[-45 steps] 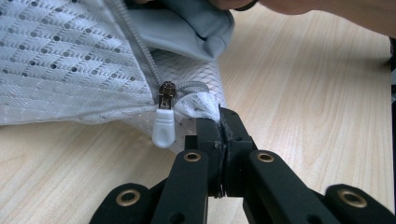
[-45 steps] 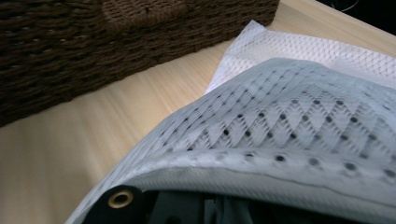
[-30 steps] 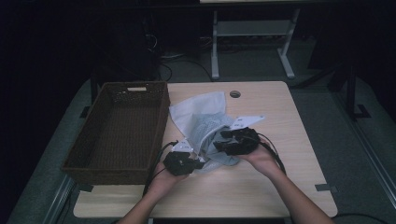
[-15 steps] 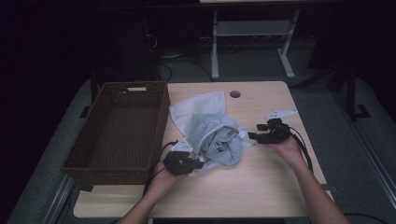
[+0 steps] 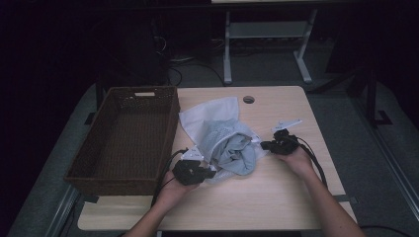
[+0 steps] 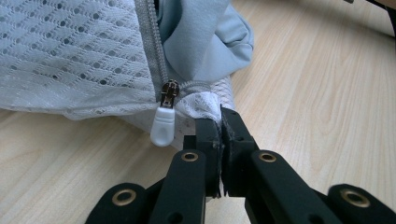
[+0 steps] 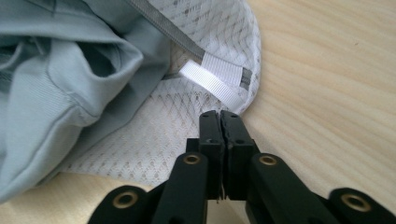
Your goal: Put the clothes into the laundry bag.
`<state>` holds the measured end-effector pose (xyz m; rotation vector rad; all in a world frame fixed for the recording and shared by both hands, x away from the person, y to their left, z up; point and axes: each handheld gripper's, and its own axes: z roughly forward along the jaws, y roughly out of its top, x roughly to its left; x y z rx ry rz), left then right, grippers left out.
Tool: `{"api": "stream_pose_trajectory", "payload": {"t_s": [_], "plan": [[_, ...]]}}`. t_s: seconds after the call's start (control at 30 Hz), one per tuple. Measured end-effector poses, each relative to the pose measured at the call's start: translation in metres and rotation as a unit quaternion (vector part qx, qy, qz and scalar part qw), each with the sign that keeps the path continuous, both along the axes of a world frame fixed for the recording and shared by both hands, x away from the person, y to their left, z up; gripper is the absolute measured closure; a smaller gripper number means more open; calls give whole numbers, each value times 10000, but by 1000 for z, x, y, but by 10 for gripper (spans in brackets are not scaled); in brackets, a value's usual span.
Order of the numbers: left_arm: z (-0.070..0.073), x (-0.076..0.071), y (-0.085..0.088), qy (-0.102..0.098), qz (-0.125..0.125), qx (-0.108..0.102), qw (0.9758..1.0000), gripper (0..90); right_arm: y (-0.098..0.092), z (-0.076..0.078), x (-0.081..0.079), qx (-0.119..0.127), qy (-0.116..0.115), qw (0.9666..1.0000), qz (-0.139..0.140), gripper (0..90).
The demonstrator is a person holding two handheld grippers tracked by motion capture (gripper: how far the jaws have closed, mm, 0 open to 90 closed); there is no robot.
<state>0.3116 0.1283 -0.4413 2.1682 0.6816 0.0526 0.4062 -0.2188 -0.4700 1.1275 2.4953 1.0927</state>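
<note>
White mesh laundry bag [image 5: 222, 143] between both grippers, left gripper [image 6: 219, 122] and right gripper [image 7: 220, 116] seemingly each clamped on its edge.

White mesh laundry bag [image 5: 210, 131], zip open, crumpled flat at frame centre on table; pale blue-grey garment [image 5: 236, 150] bunched in mouth, spilling toward lower right; white zip pull [image 6: 163, 125] hanging at bag's near corner.

Brown wicker basket [image 5: 123, 138] at left on the light wooden table [image 5: 276, 202].
</note>
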Motion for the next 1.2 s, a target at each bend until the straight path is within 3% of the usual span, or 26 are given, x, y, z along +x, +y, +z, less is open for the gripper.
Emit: {"api": "stream_pose_trajectory", "payload": {"t_s": [0.2,0.33,0.57,0.67,0.77,0.9,1.0,1.13,1.2], "plan": [[2,1,3,-12,101,-56,9999,869,-5,16,-15,-93,-50,9999,88,886],[1,1,2,-25,111,-33,9999,869,-7,26,-37,-223,-93,9996,146,886],[-1,2,2,31,178,71,9998,855,-19,34,-81,-204,-119,9993,277,886],[-3,3,1,33,233,144,9996,817,-22,33,-101,-215,-76,9991,358,886],[2,0,-1,-63,323,141,9994,721,-23,30,-115,-268,-32,9986,448,886],[19,-8,-2,-208,516,25,9985,552,-24,30,-118,-274,-1,9985,484,886],[37,-15,-2,-425,537,-142,9976,492,-24,30,-116,-253,-20,9984,504,886],[54,-23,-7,-584,314,-407,9970,473,-25,30,-116,-245,17,9984,510,886],[55,-26,-17,-540,52,-391,9978,446,-25,30,-116,-239,9,9984,507,886]]}}
